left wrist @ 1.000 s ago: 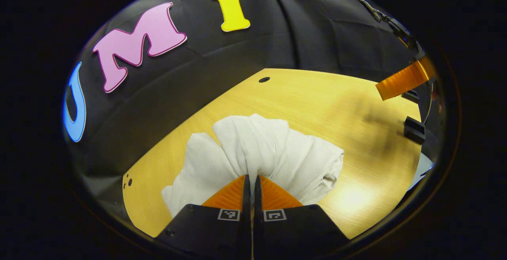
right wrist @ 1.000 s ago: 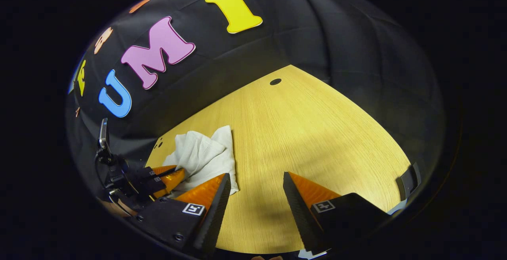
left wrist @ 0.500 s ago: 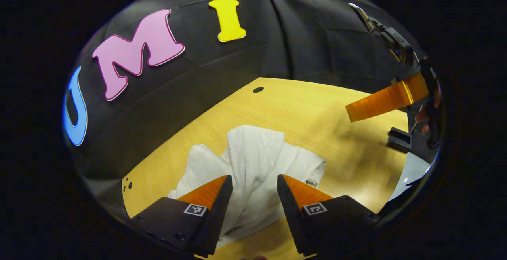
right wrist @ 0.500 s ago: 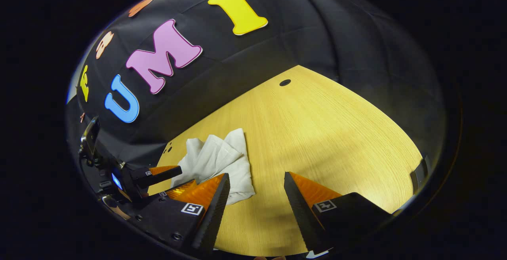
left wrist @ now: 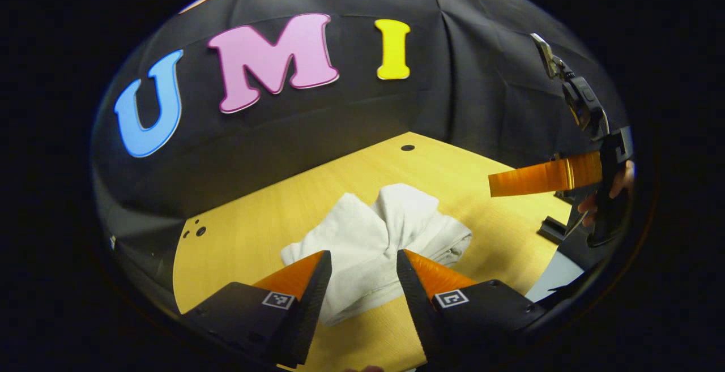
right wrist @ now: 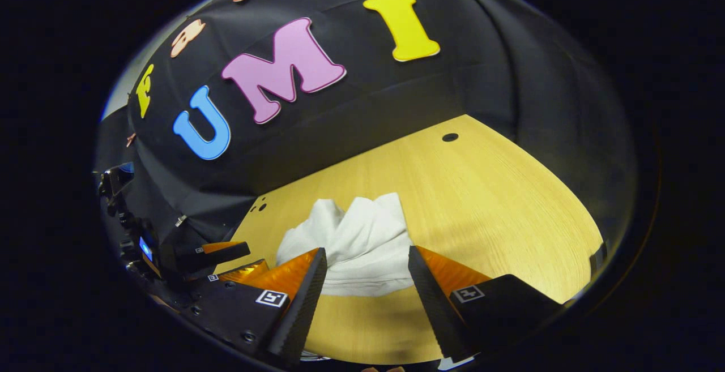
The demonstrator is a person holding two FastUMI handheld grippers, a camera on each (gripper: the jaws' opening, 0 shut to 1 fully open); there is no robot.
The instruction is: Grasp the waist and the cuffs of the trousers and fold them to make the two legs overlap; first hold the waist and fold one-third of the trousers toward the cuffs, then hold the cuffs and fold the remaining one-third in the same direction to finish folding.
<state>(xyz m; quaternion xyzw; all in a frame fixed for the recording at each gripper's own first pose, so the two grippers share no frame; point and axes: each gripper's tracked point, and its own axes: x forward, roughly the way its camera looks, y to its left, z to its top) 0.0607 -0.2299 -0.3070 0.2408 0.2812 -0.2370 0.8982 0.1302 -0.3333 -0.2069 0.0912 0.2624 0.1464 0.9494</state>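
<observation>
The white trousers (left wrist: 376, 242) lie in a bunched, folded heap on the wooden table (left wrist: 243, 236). My left gripper (left wrist: 358, 270) is open, raised just short of the heap, with nothing between its fingers. In the right gripper view the same white trousers (right wrist: 357, 242) sit ahead of my right gripper (right wrist: 367, 267), which is open and holds nothing. The right gripper (left wrist: 544, 176) and the hand holding it also appear at the right edge of the left gripper view. The left gripper (right wrist: 224, 256) shows low on the left of the right gripper view.
The table (right wrist: 498, 202) stretches bare to the right of the heap, with a round hole (right wrist: 450, 137) near its far corner and small holes (left wrist: 198, 230) near the left edge. The black cloth wall (left wrist: 481, 77) rises behind the table.
My left gripper went from shut on the trousers to open and drew back from the heap. Both cameras swung round, so the trousers now lie centred ahead of each gripper.
</observation>
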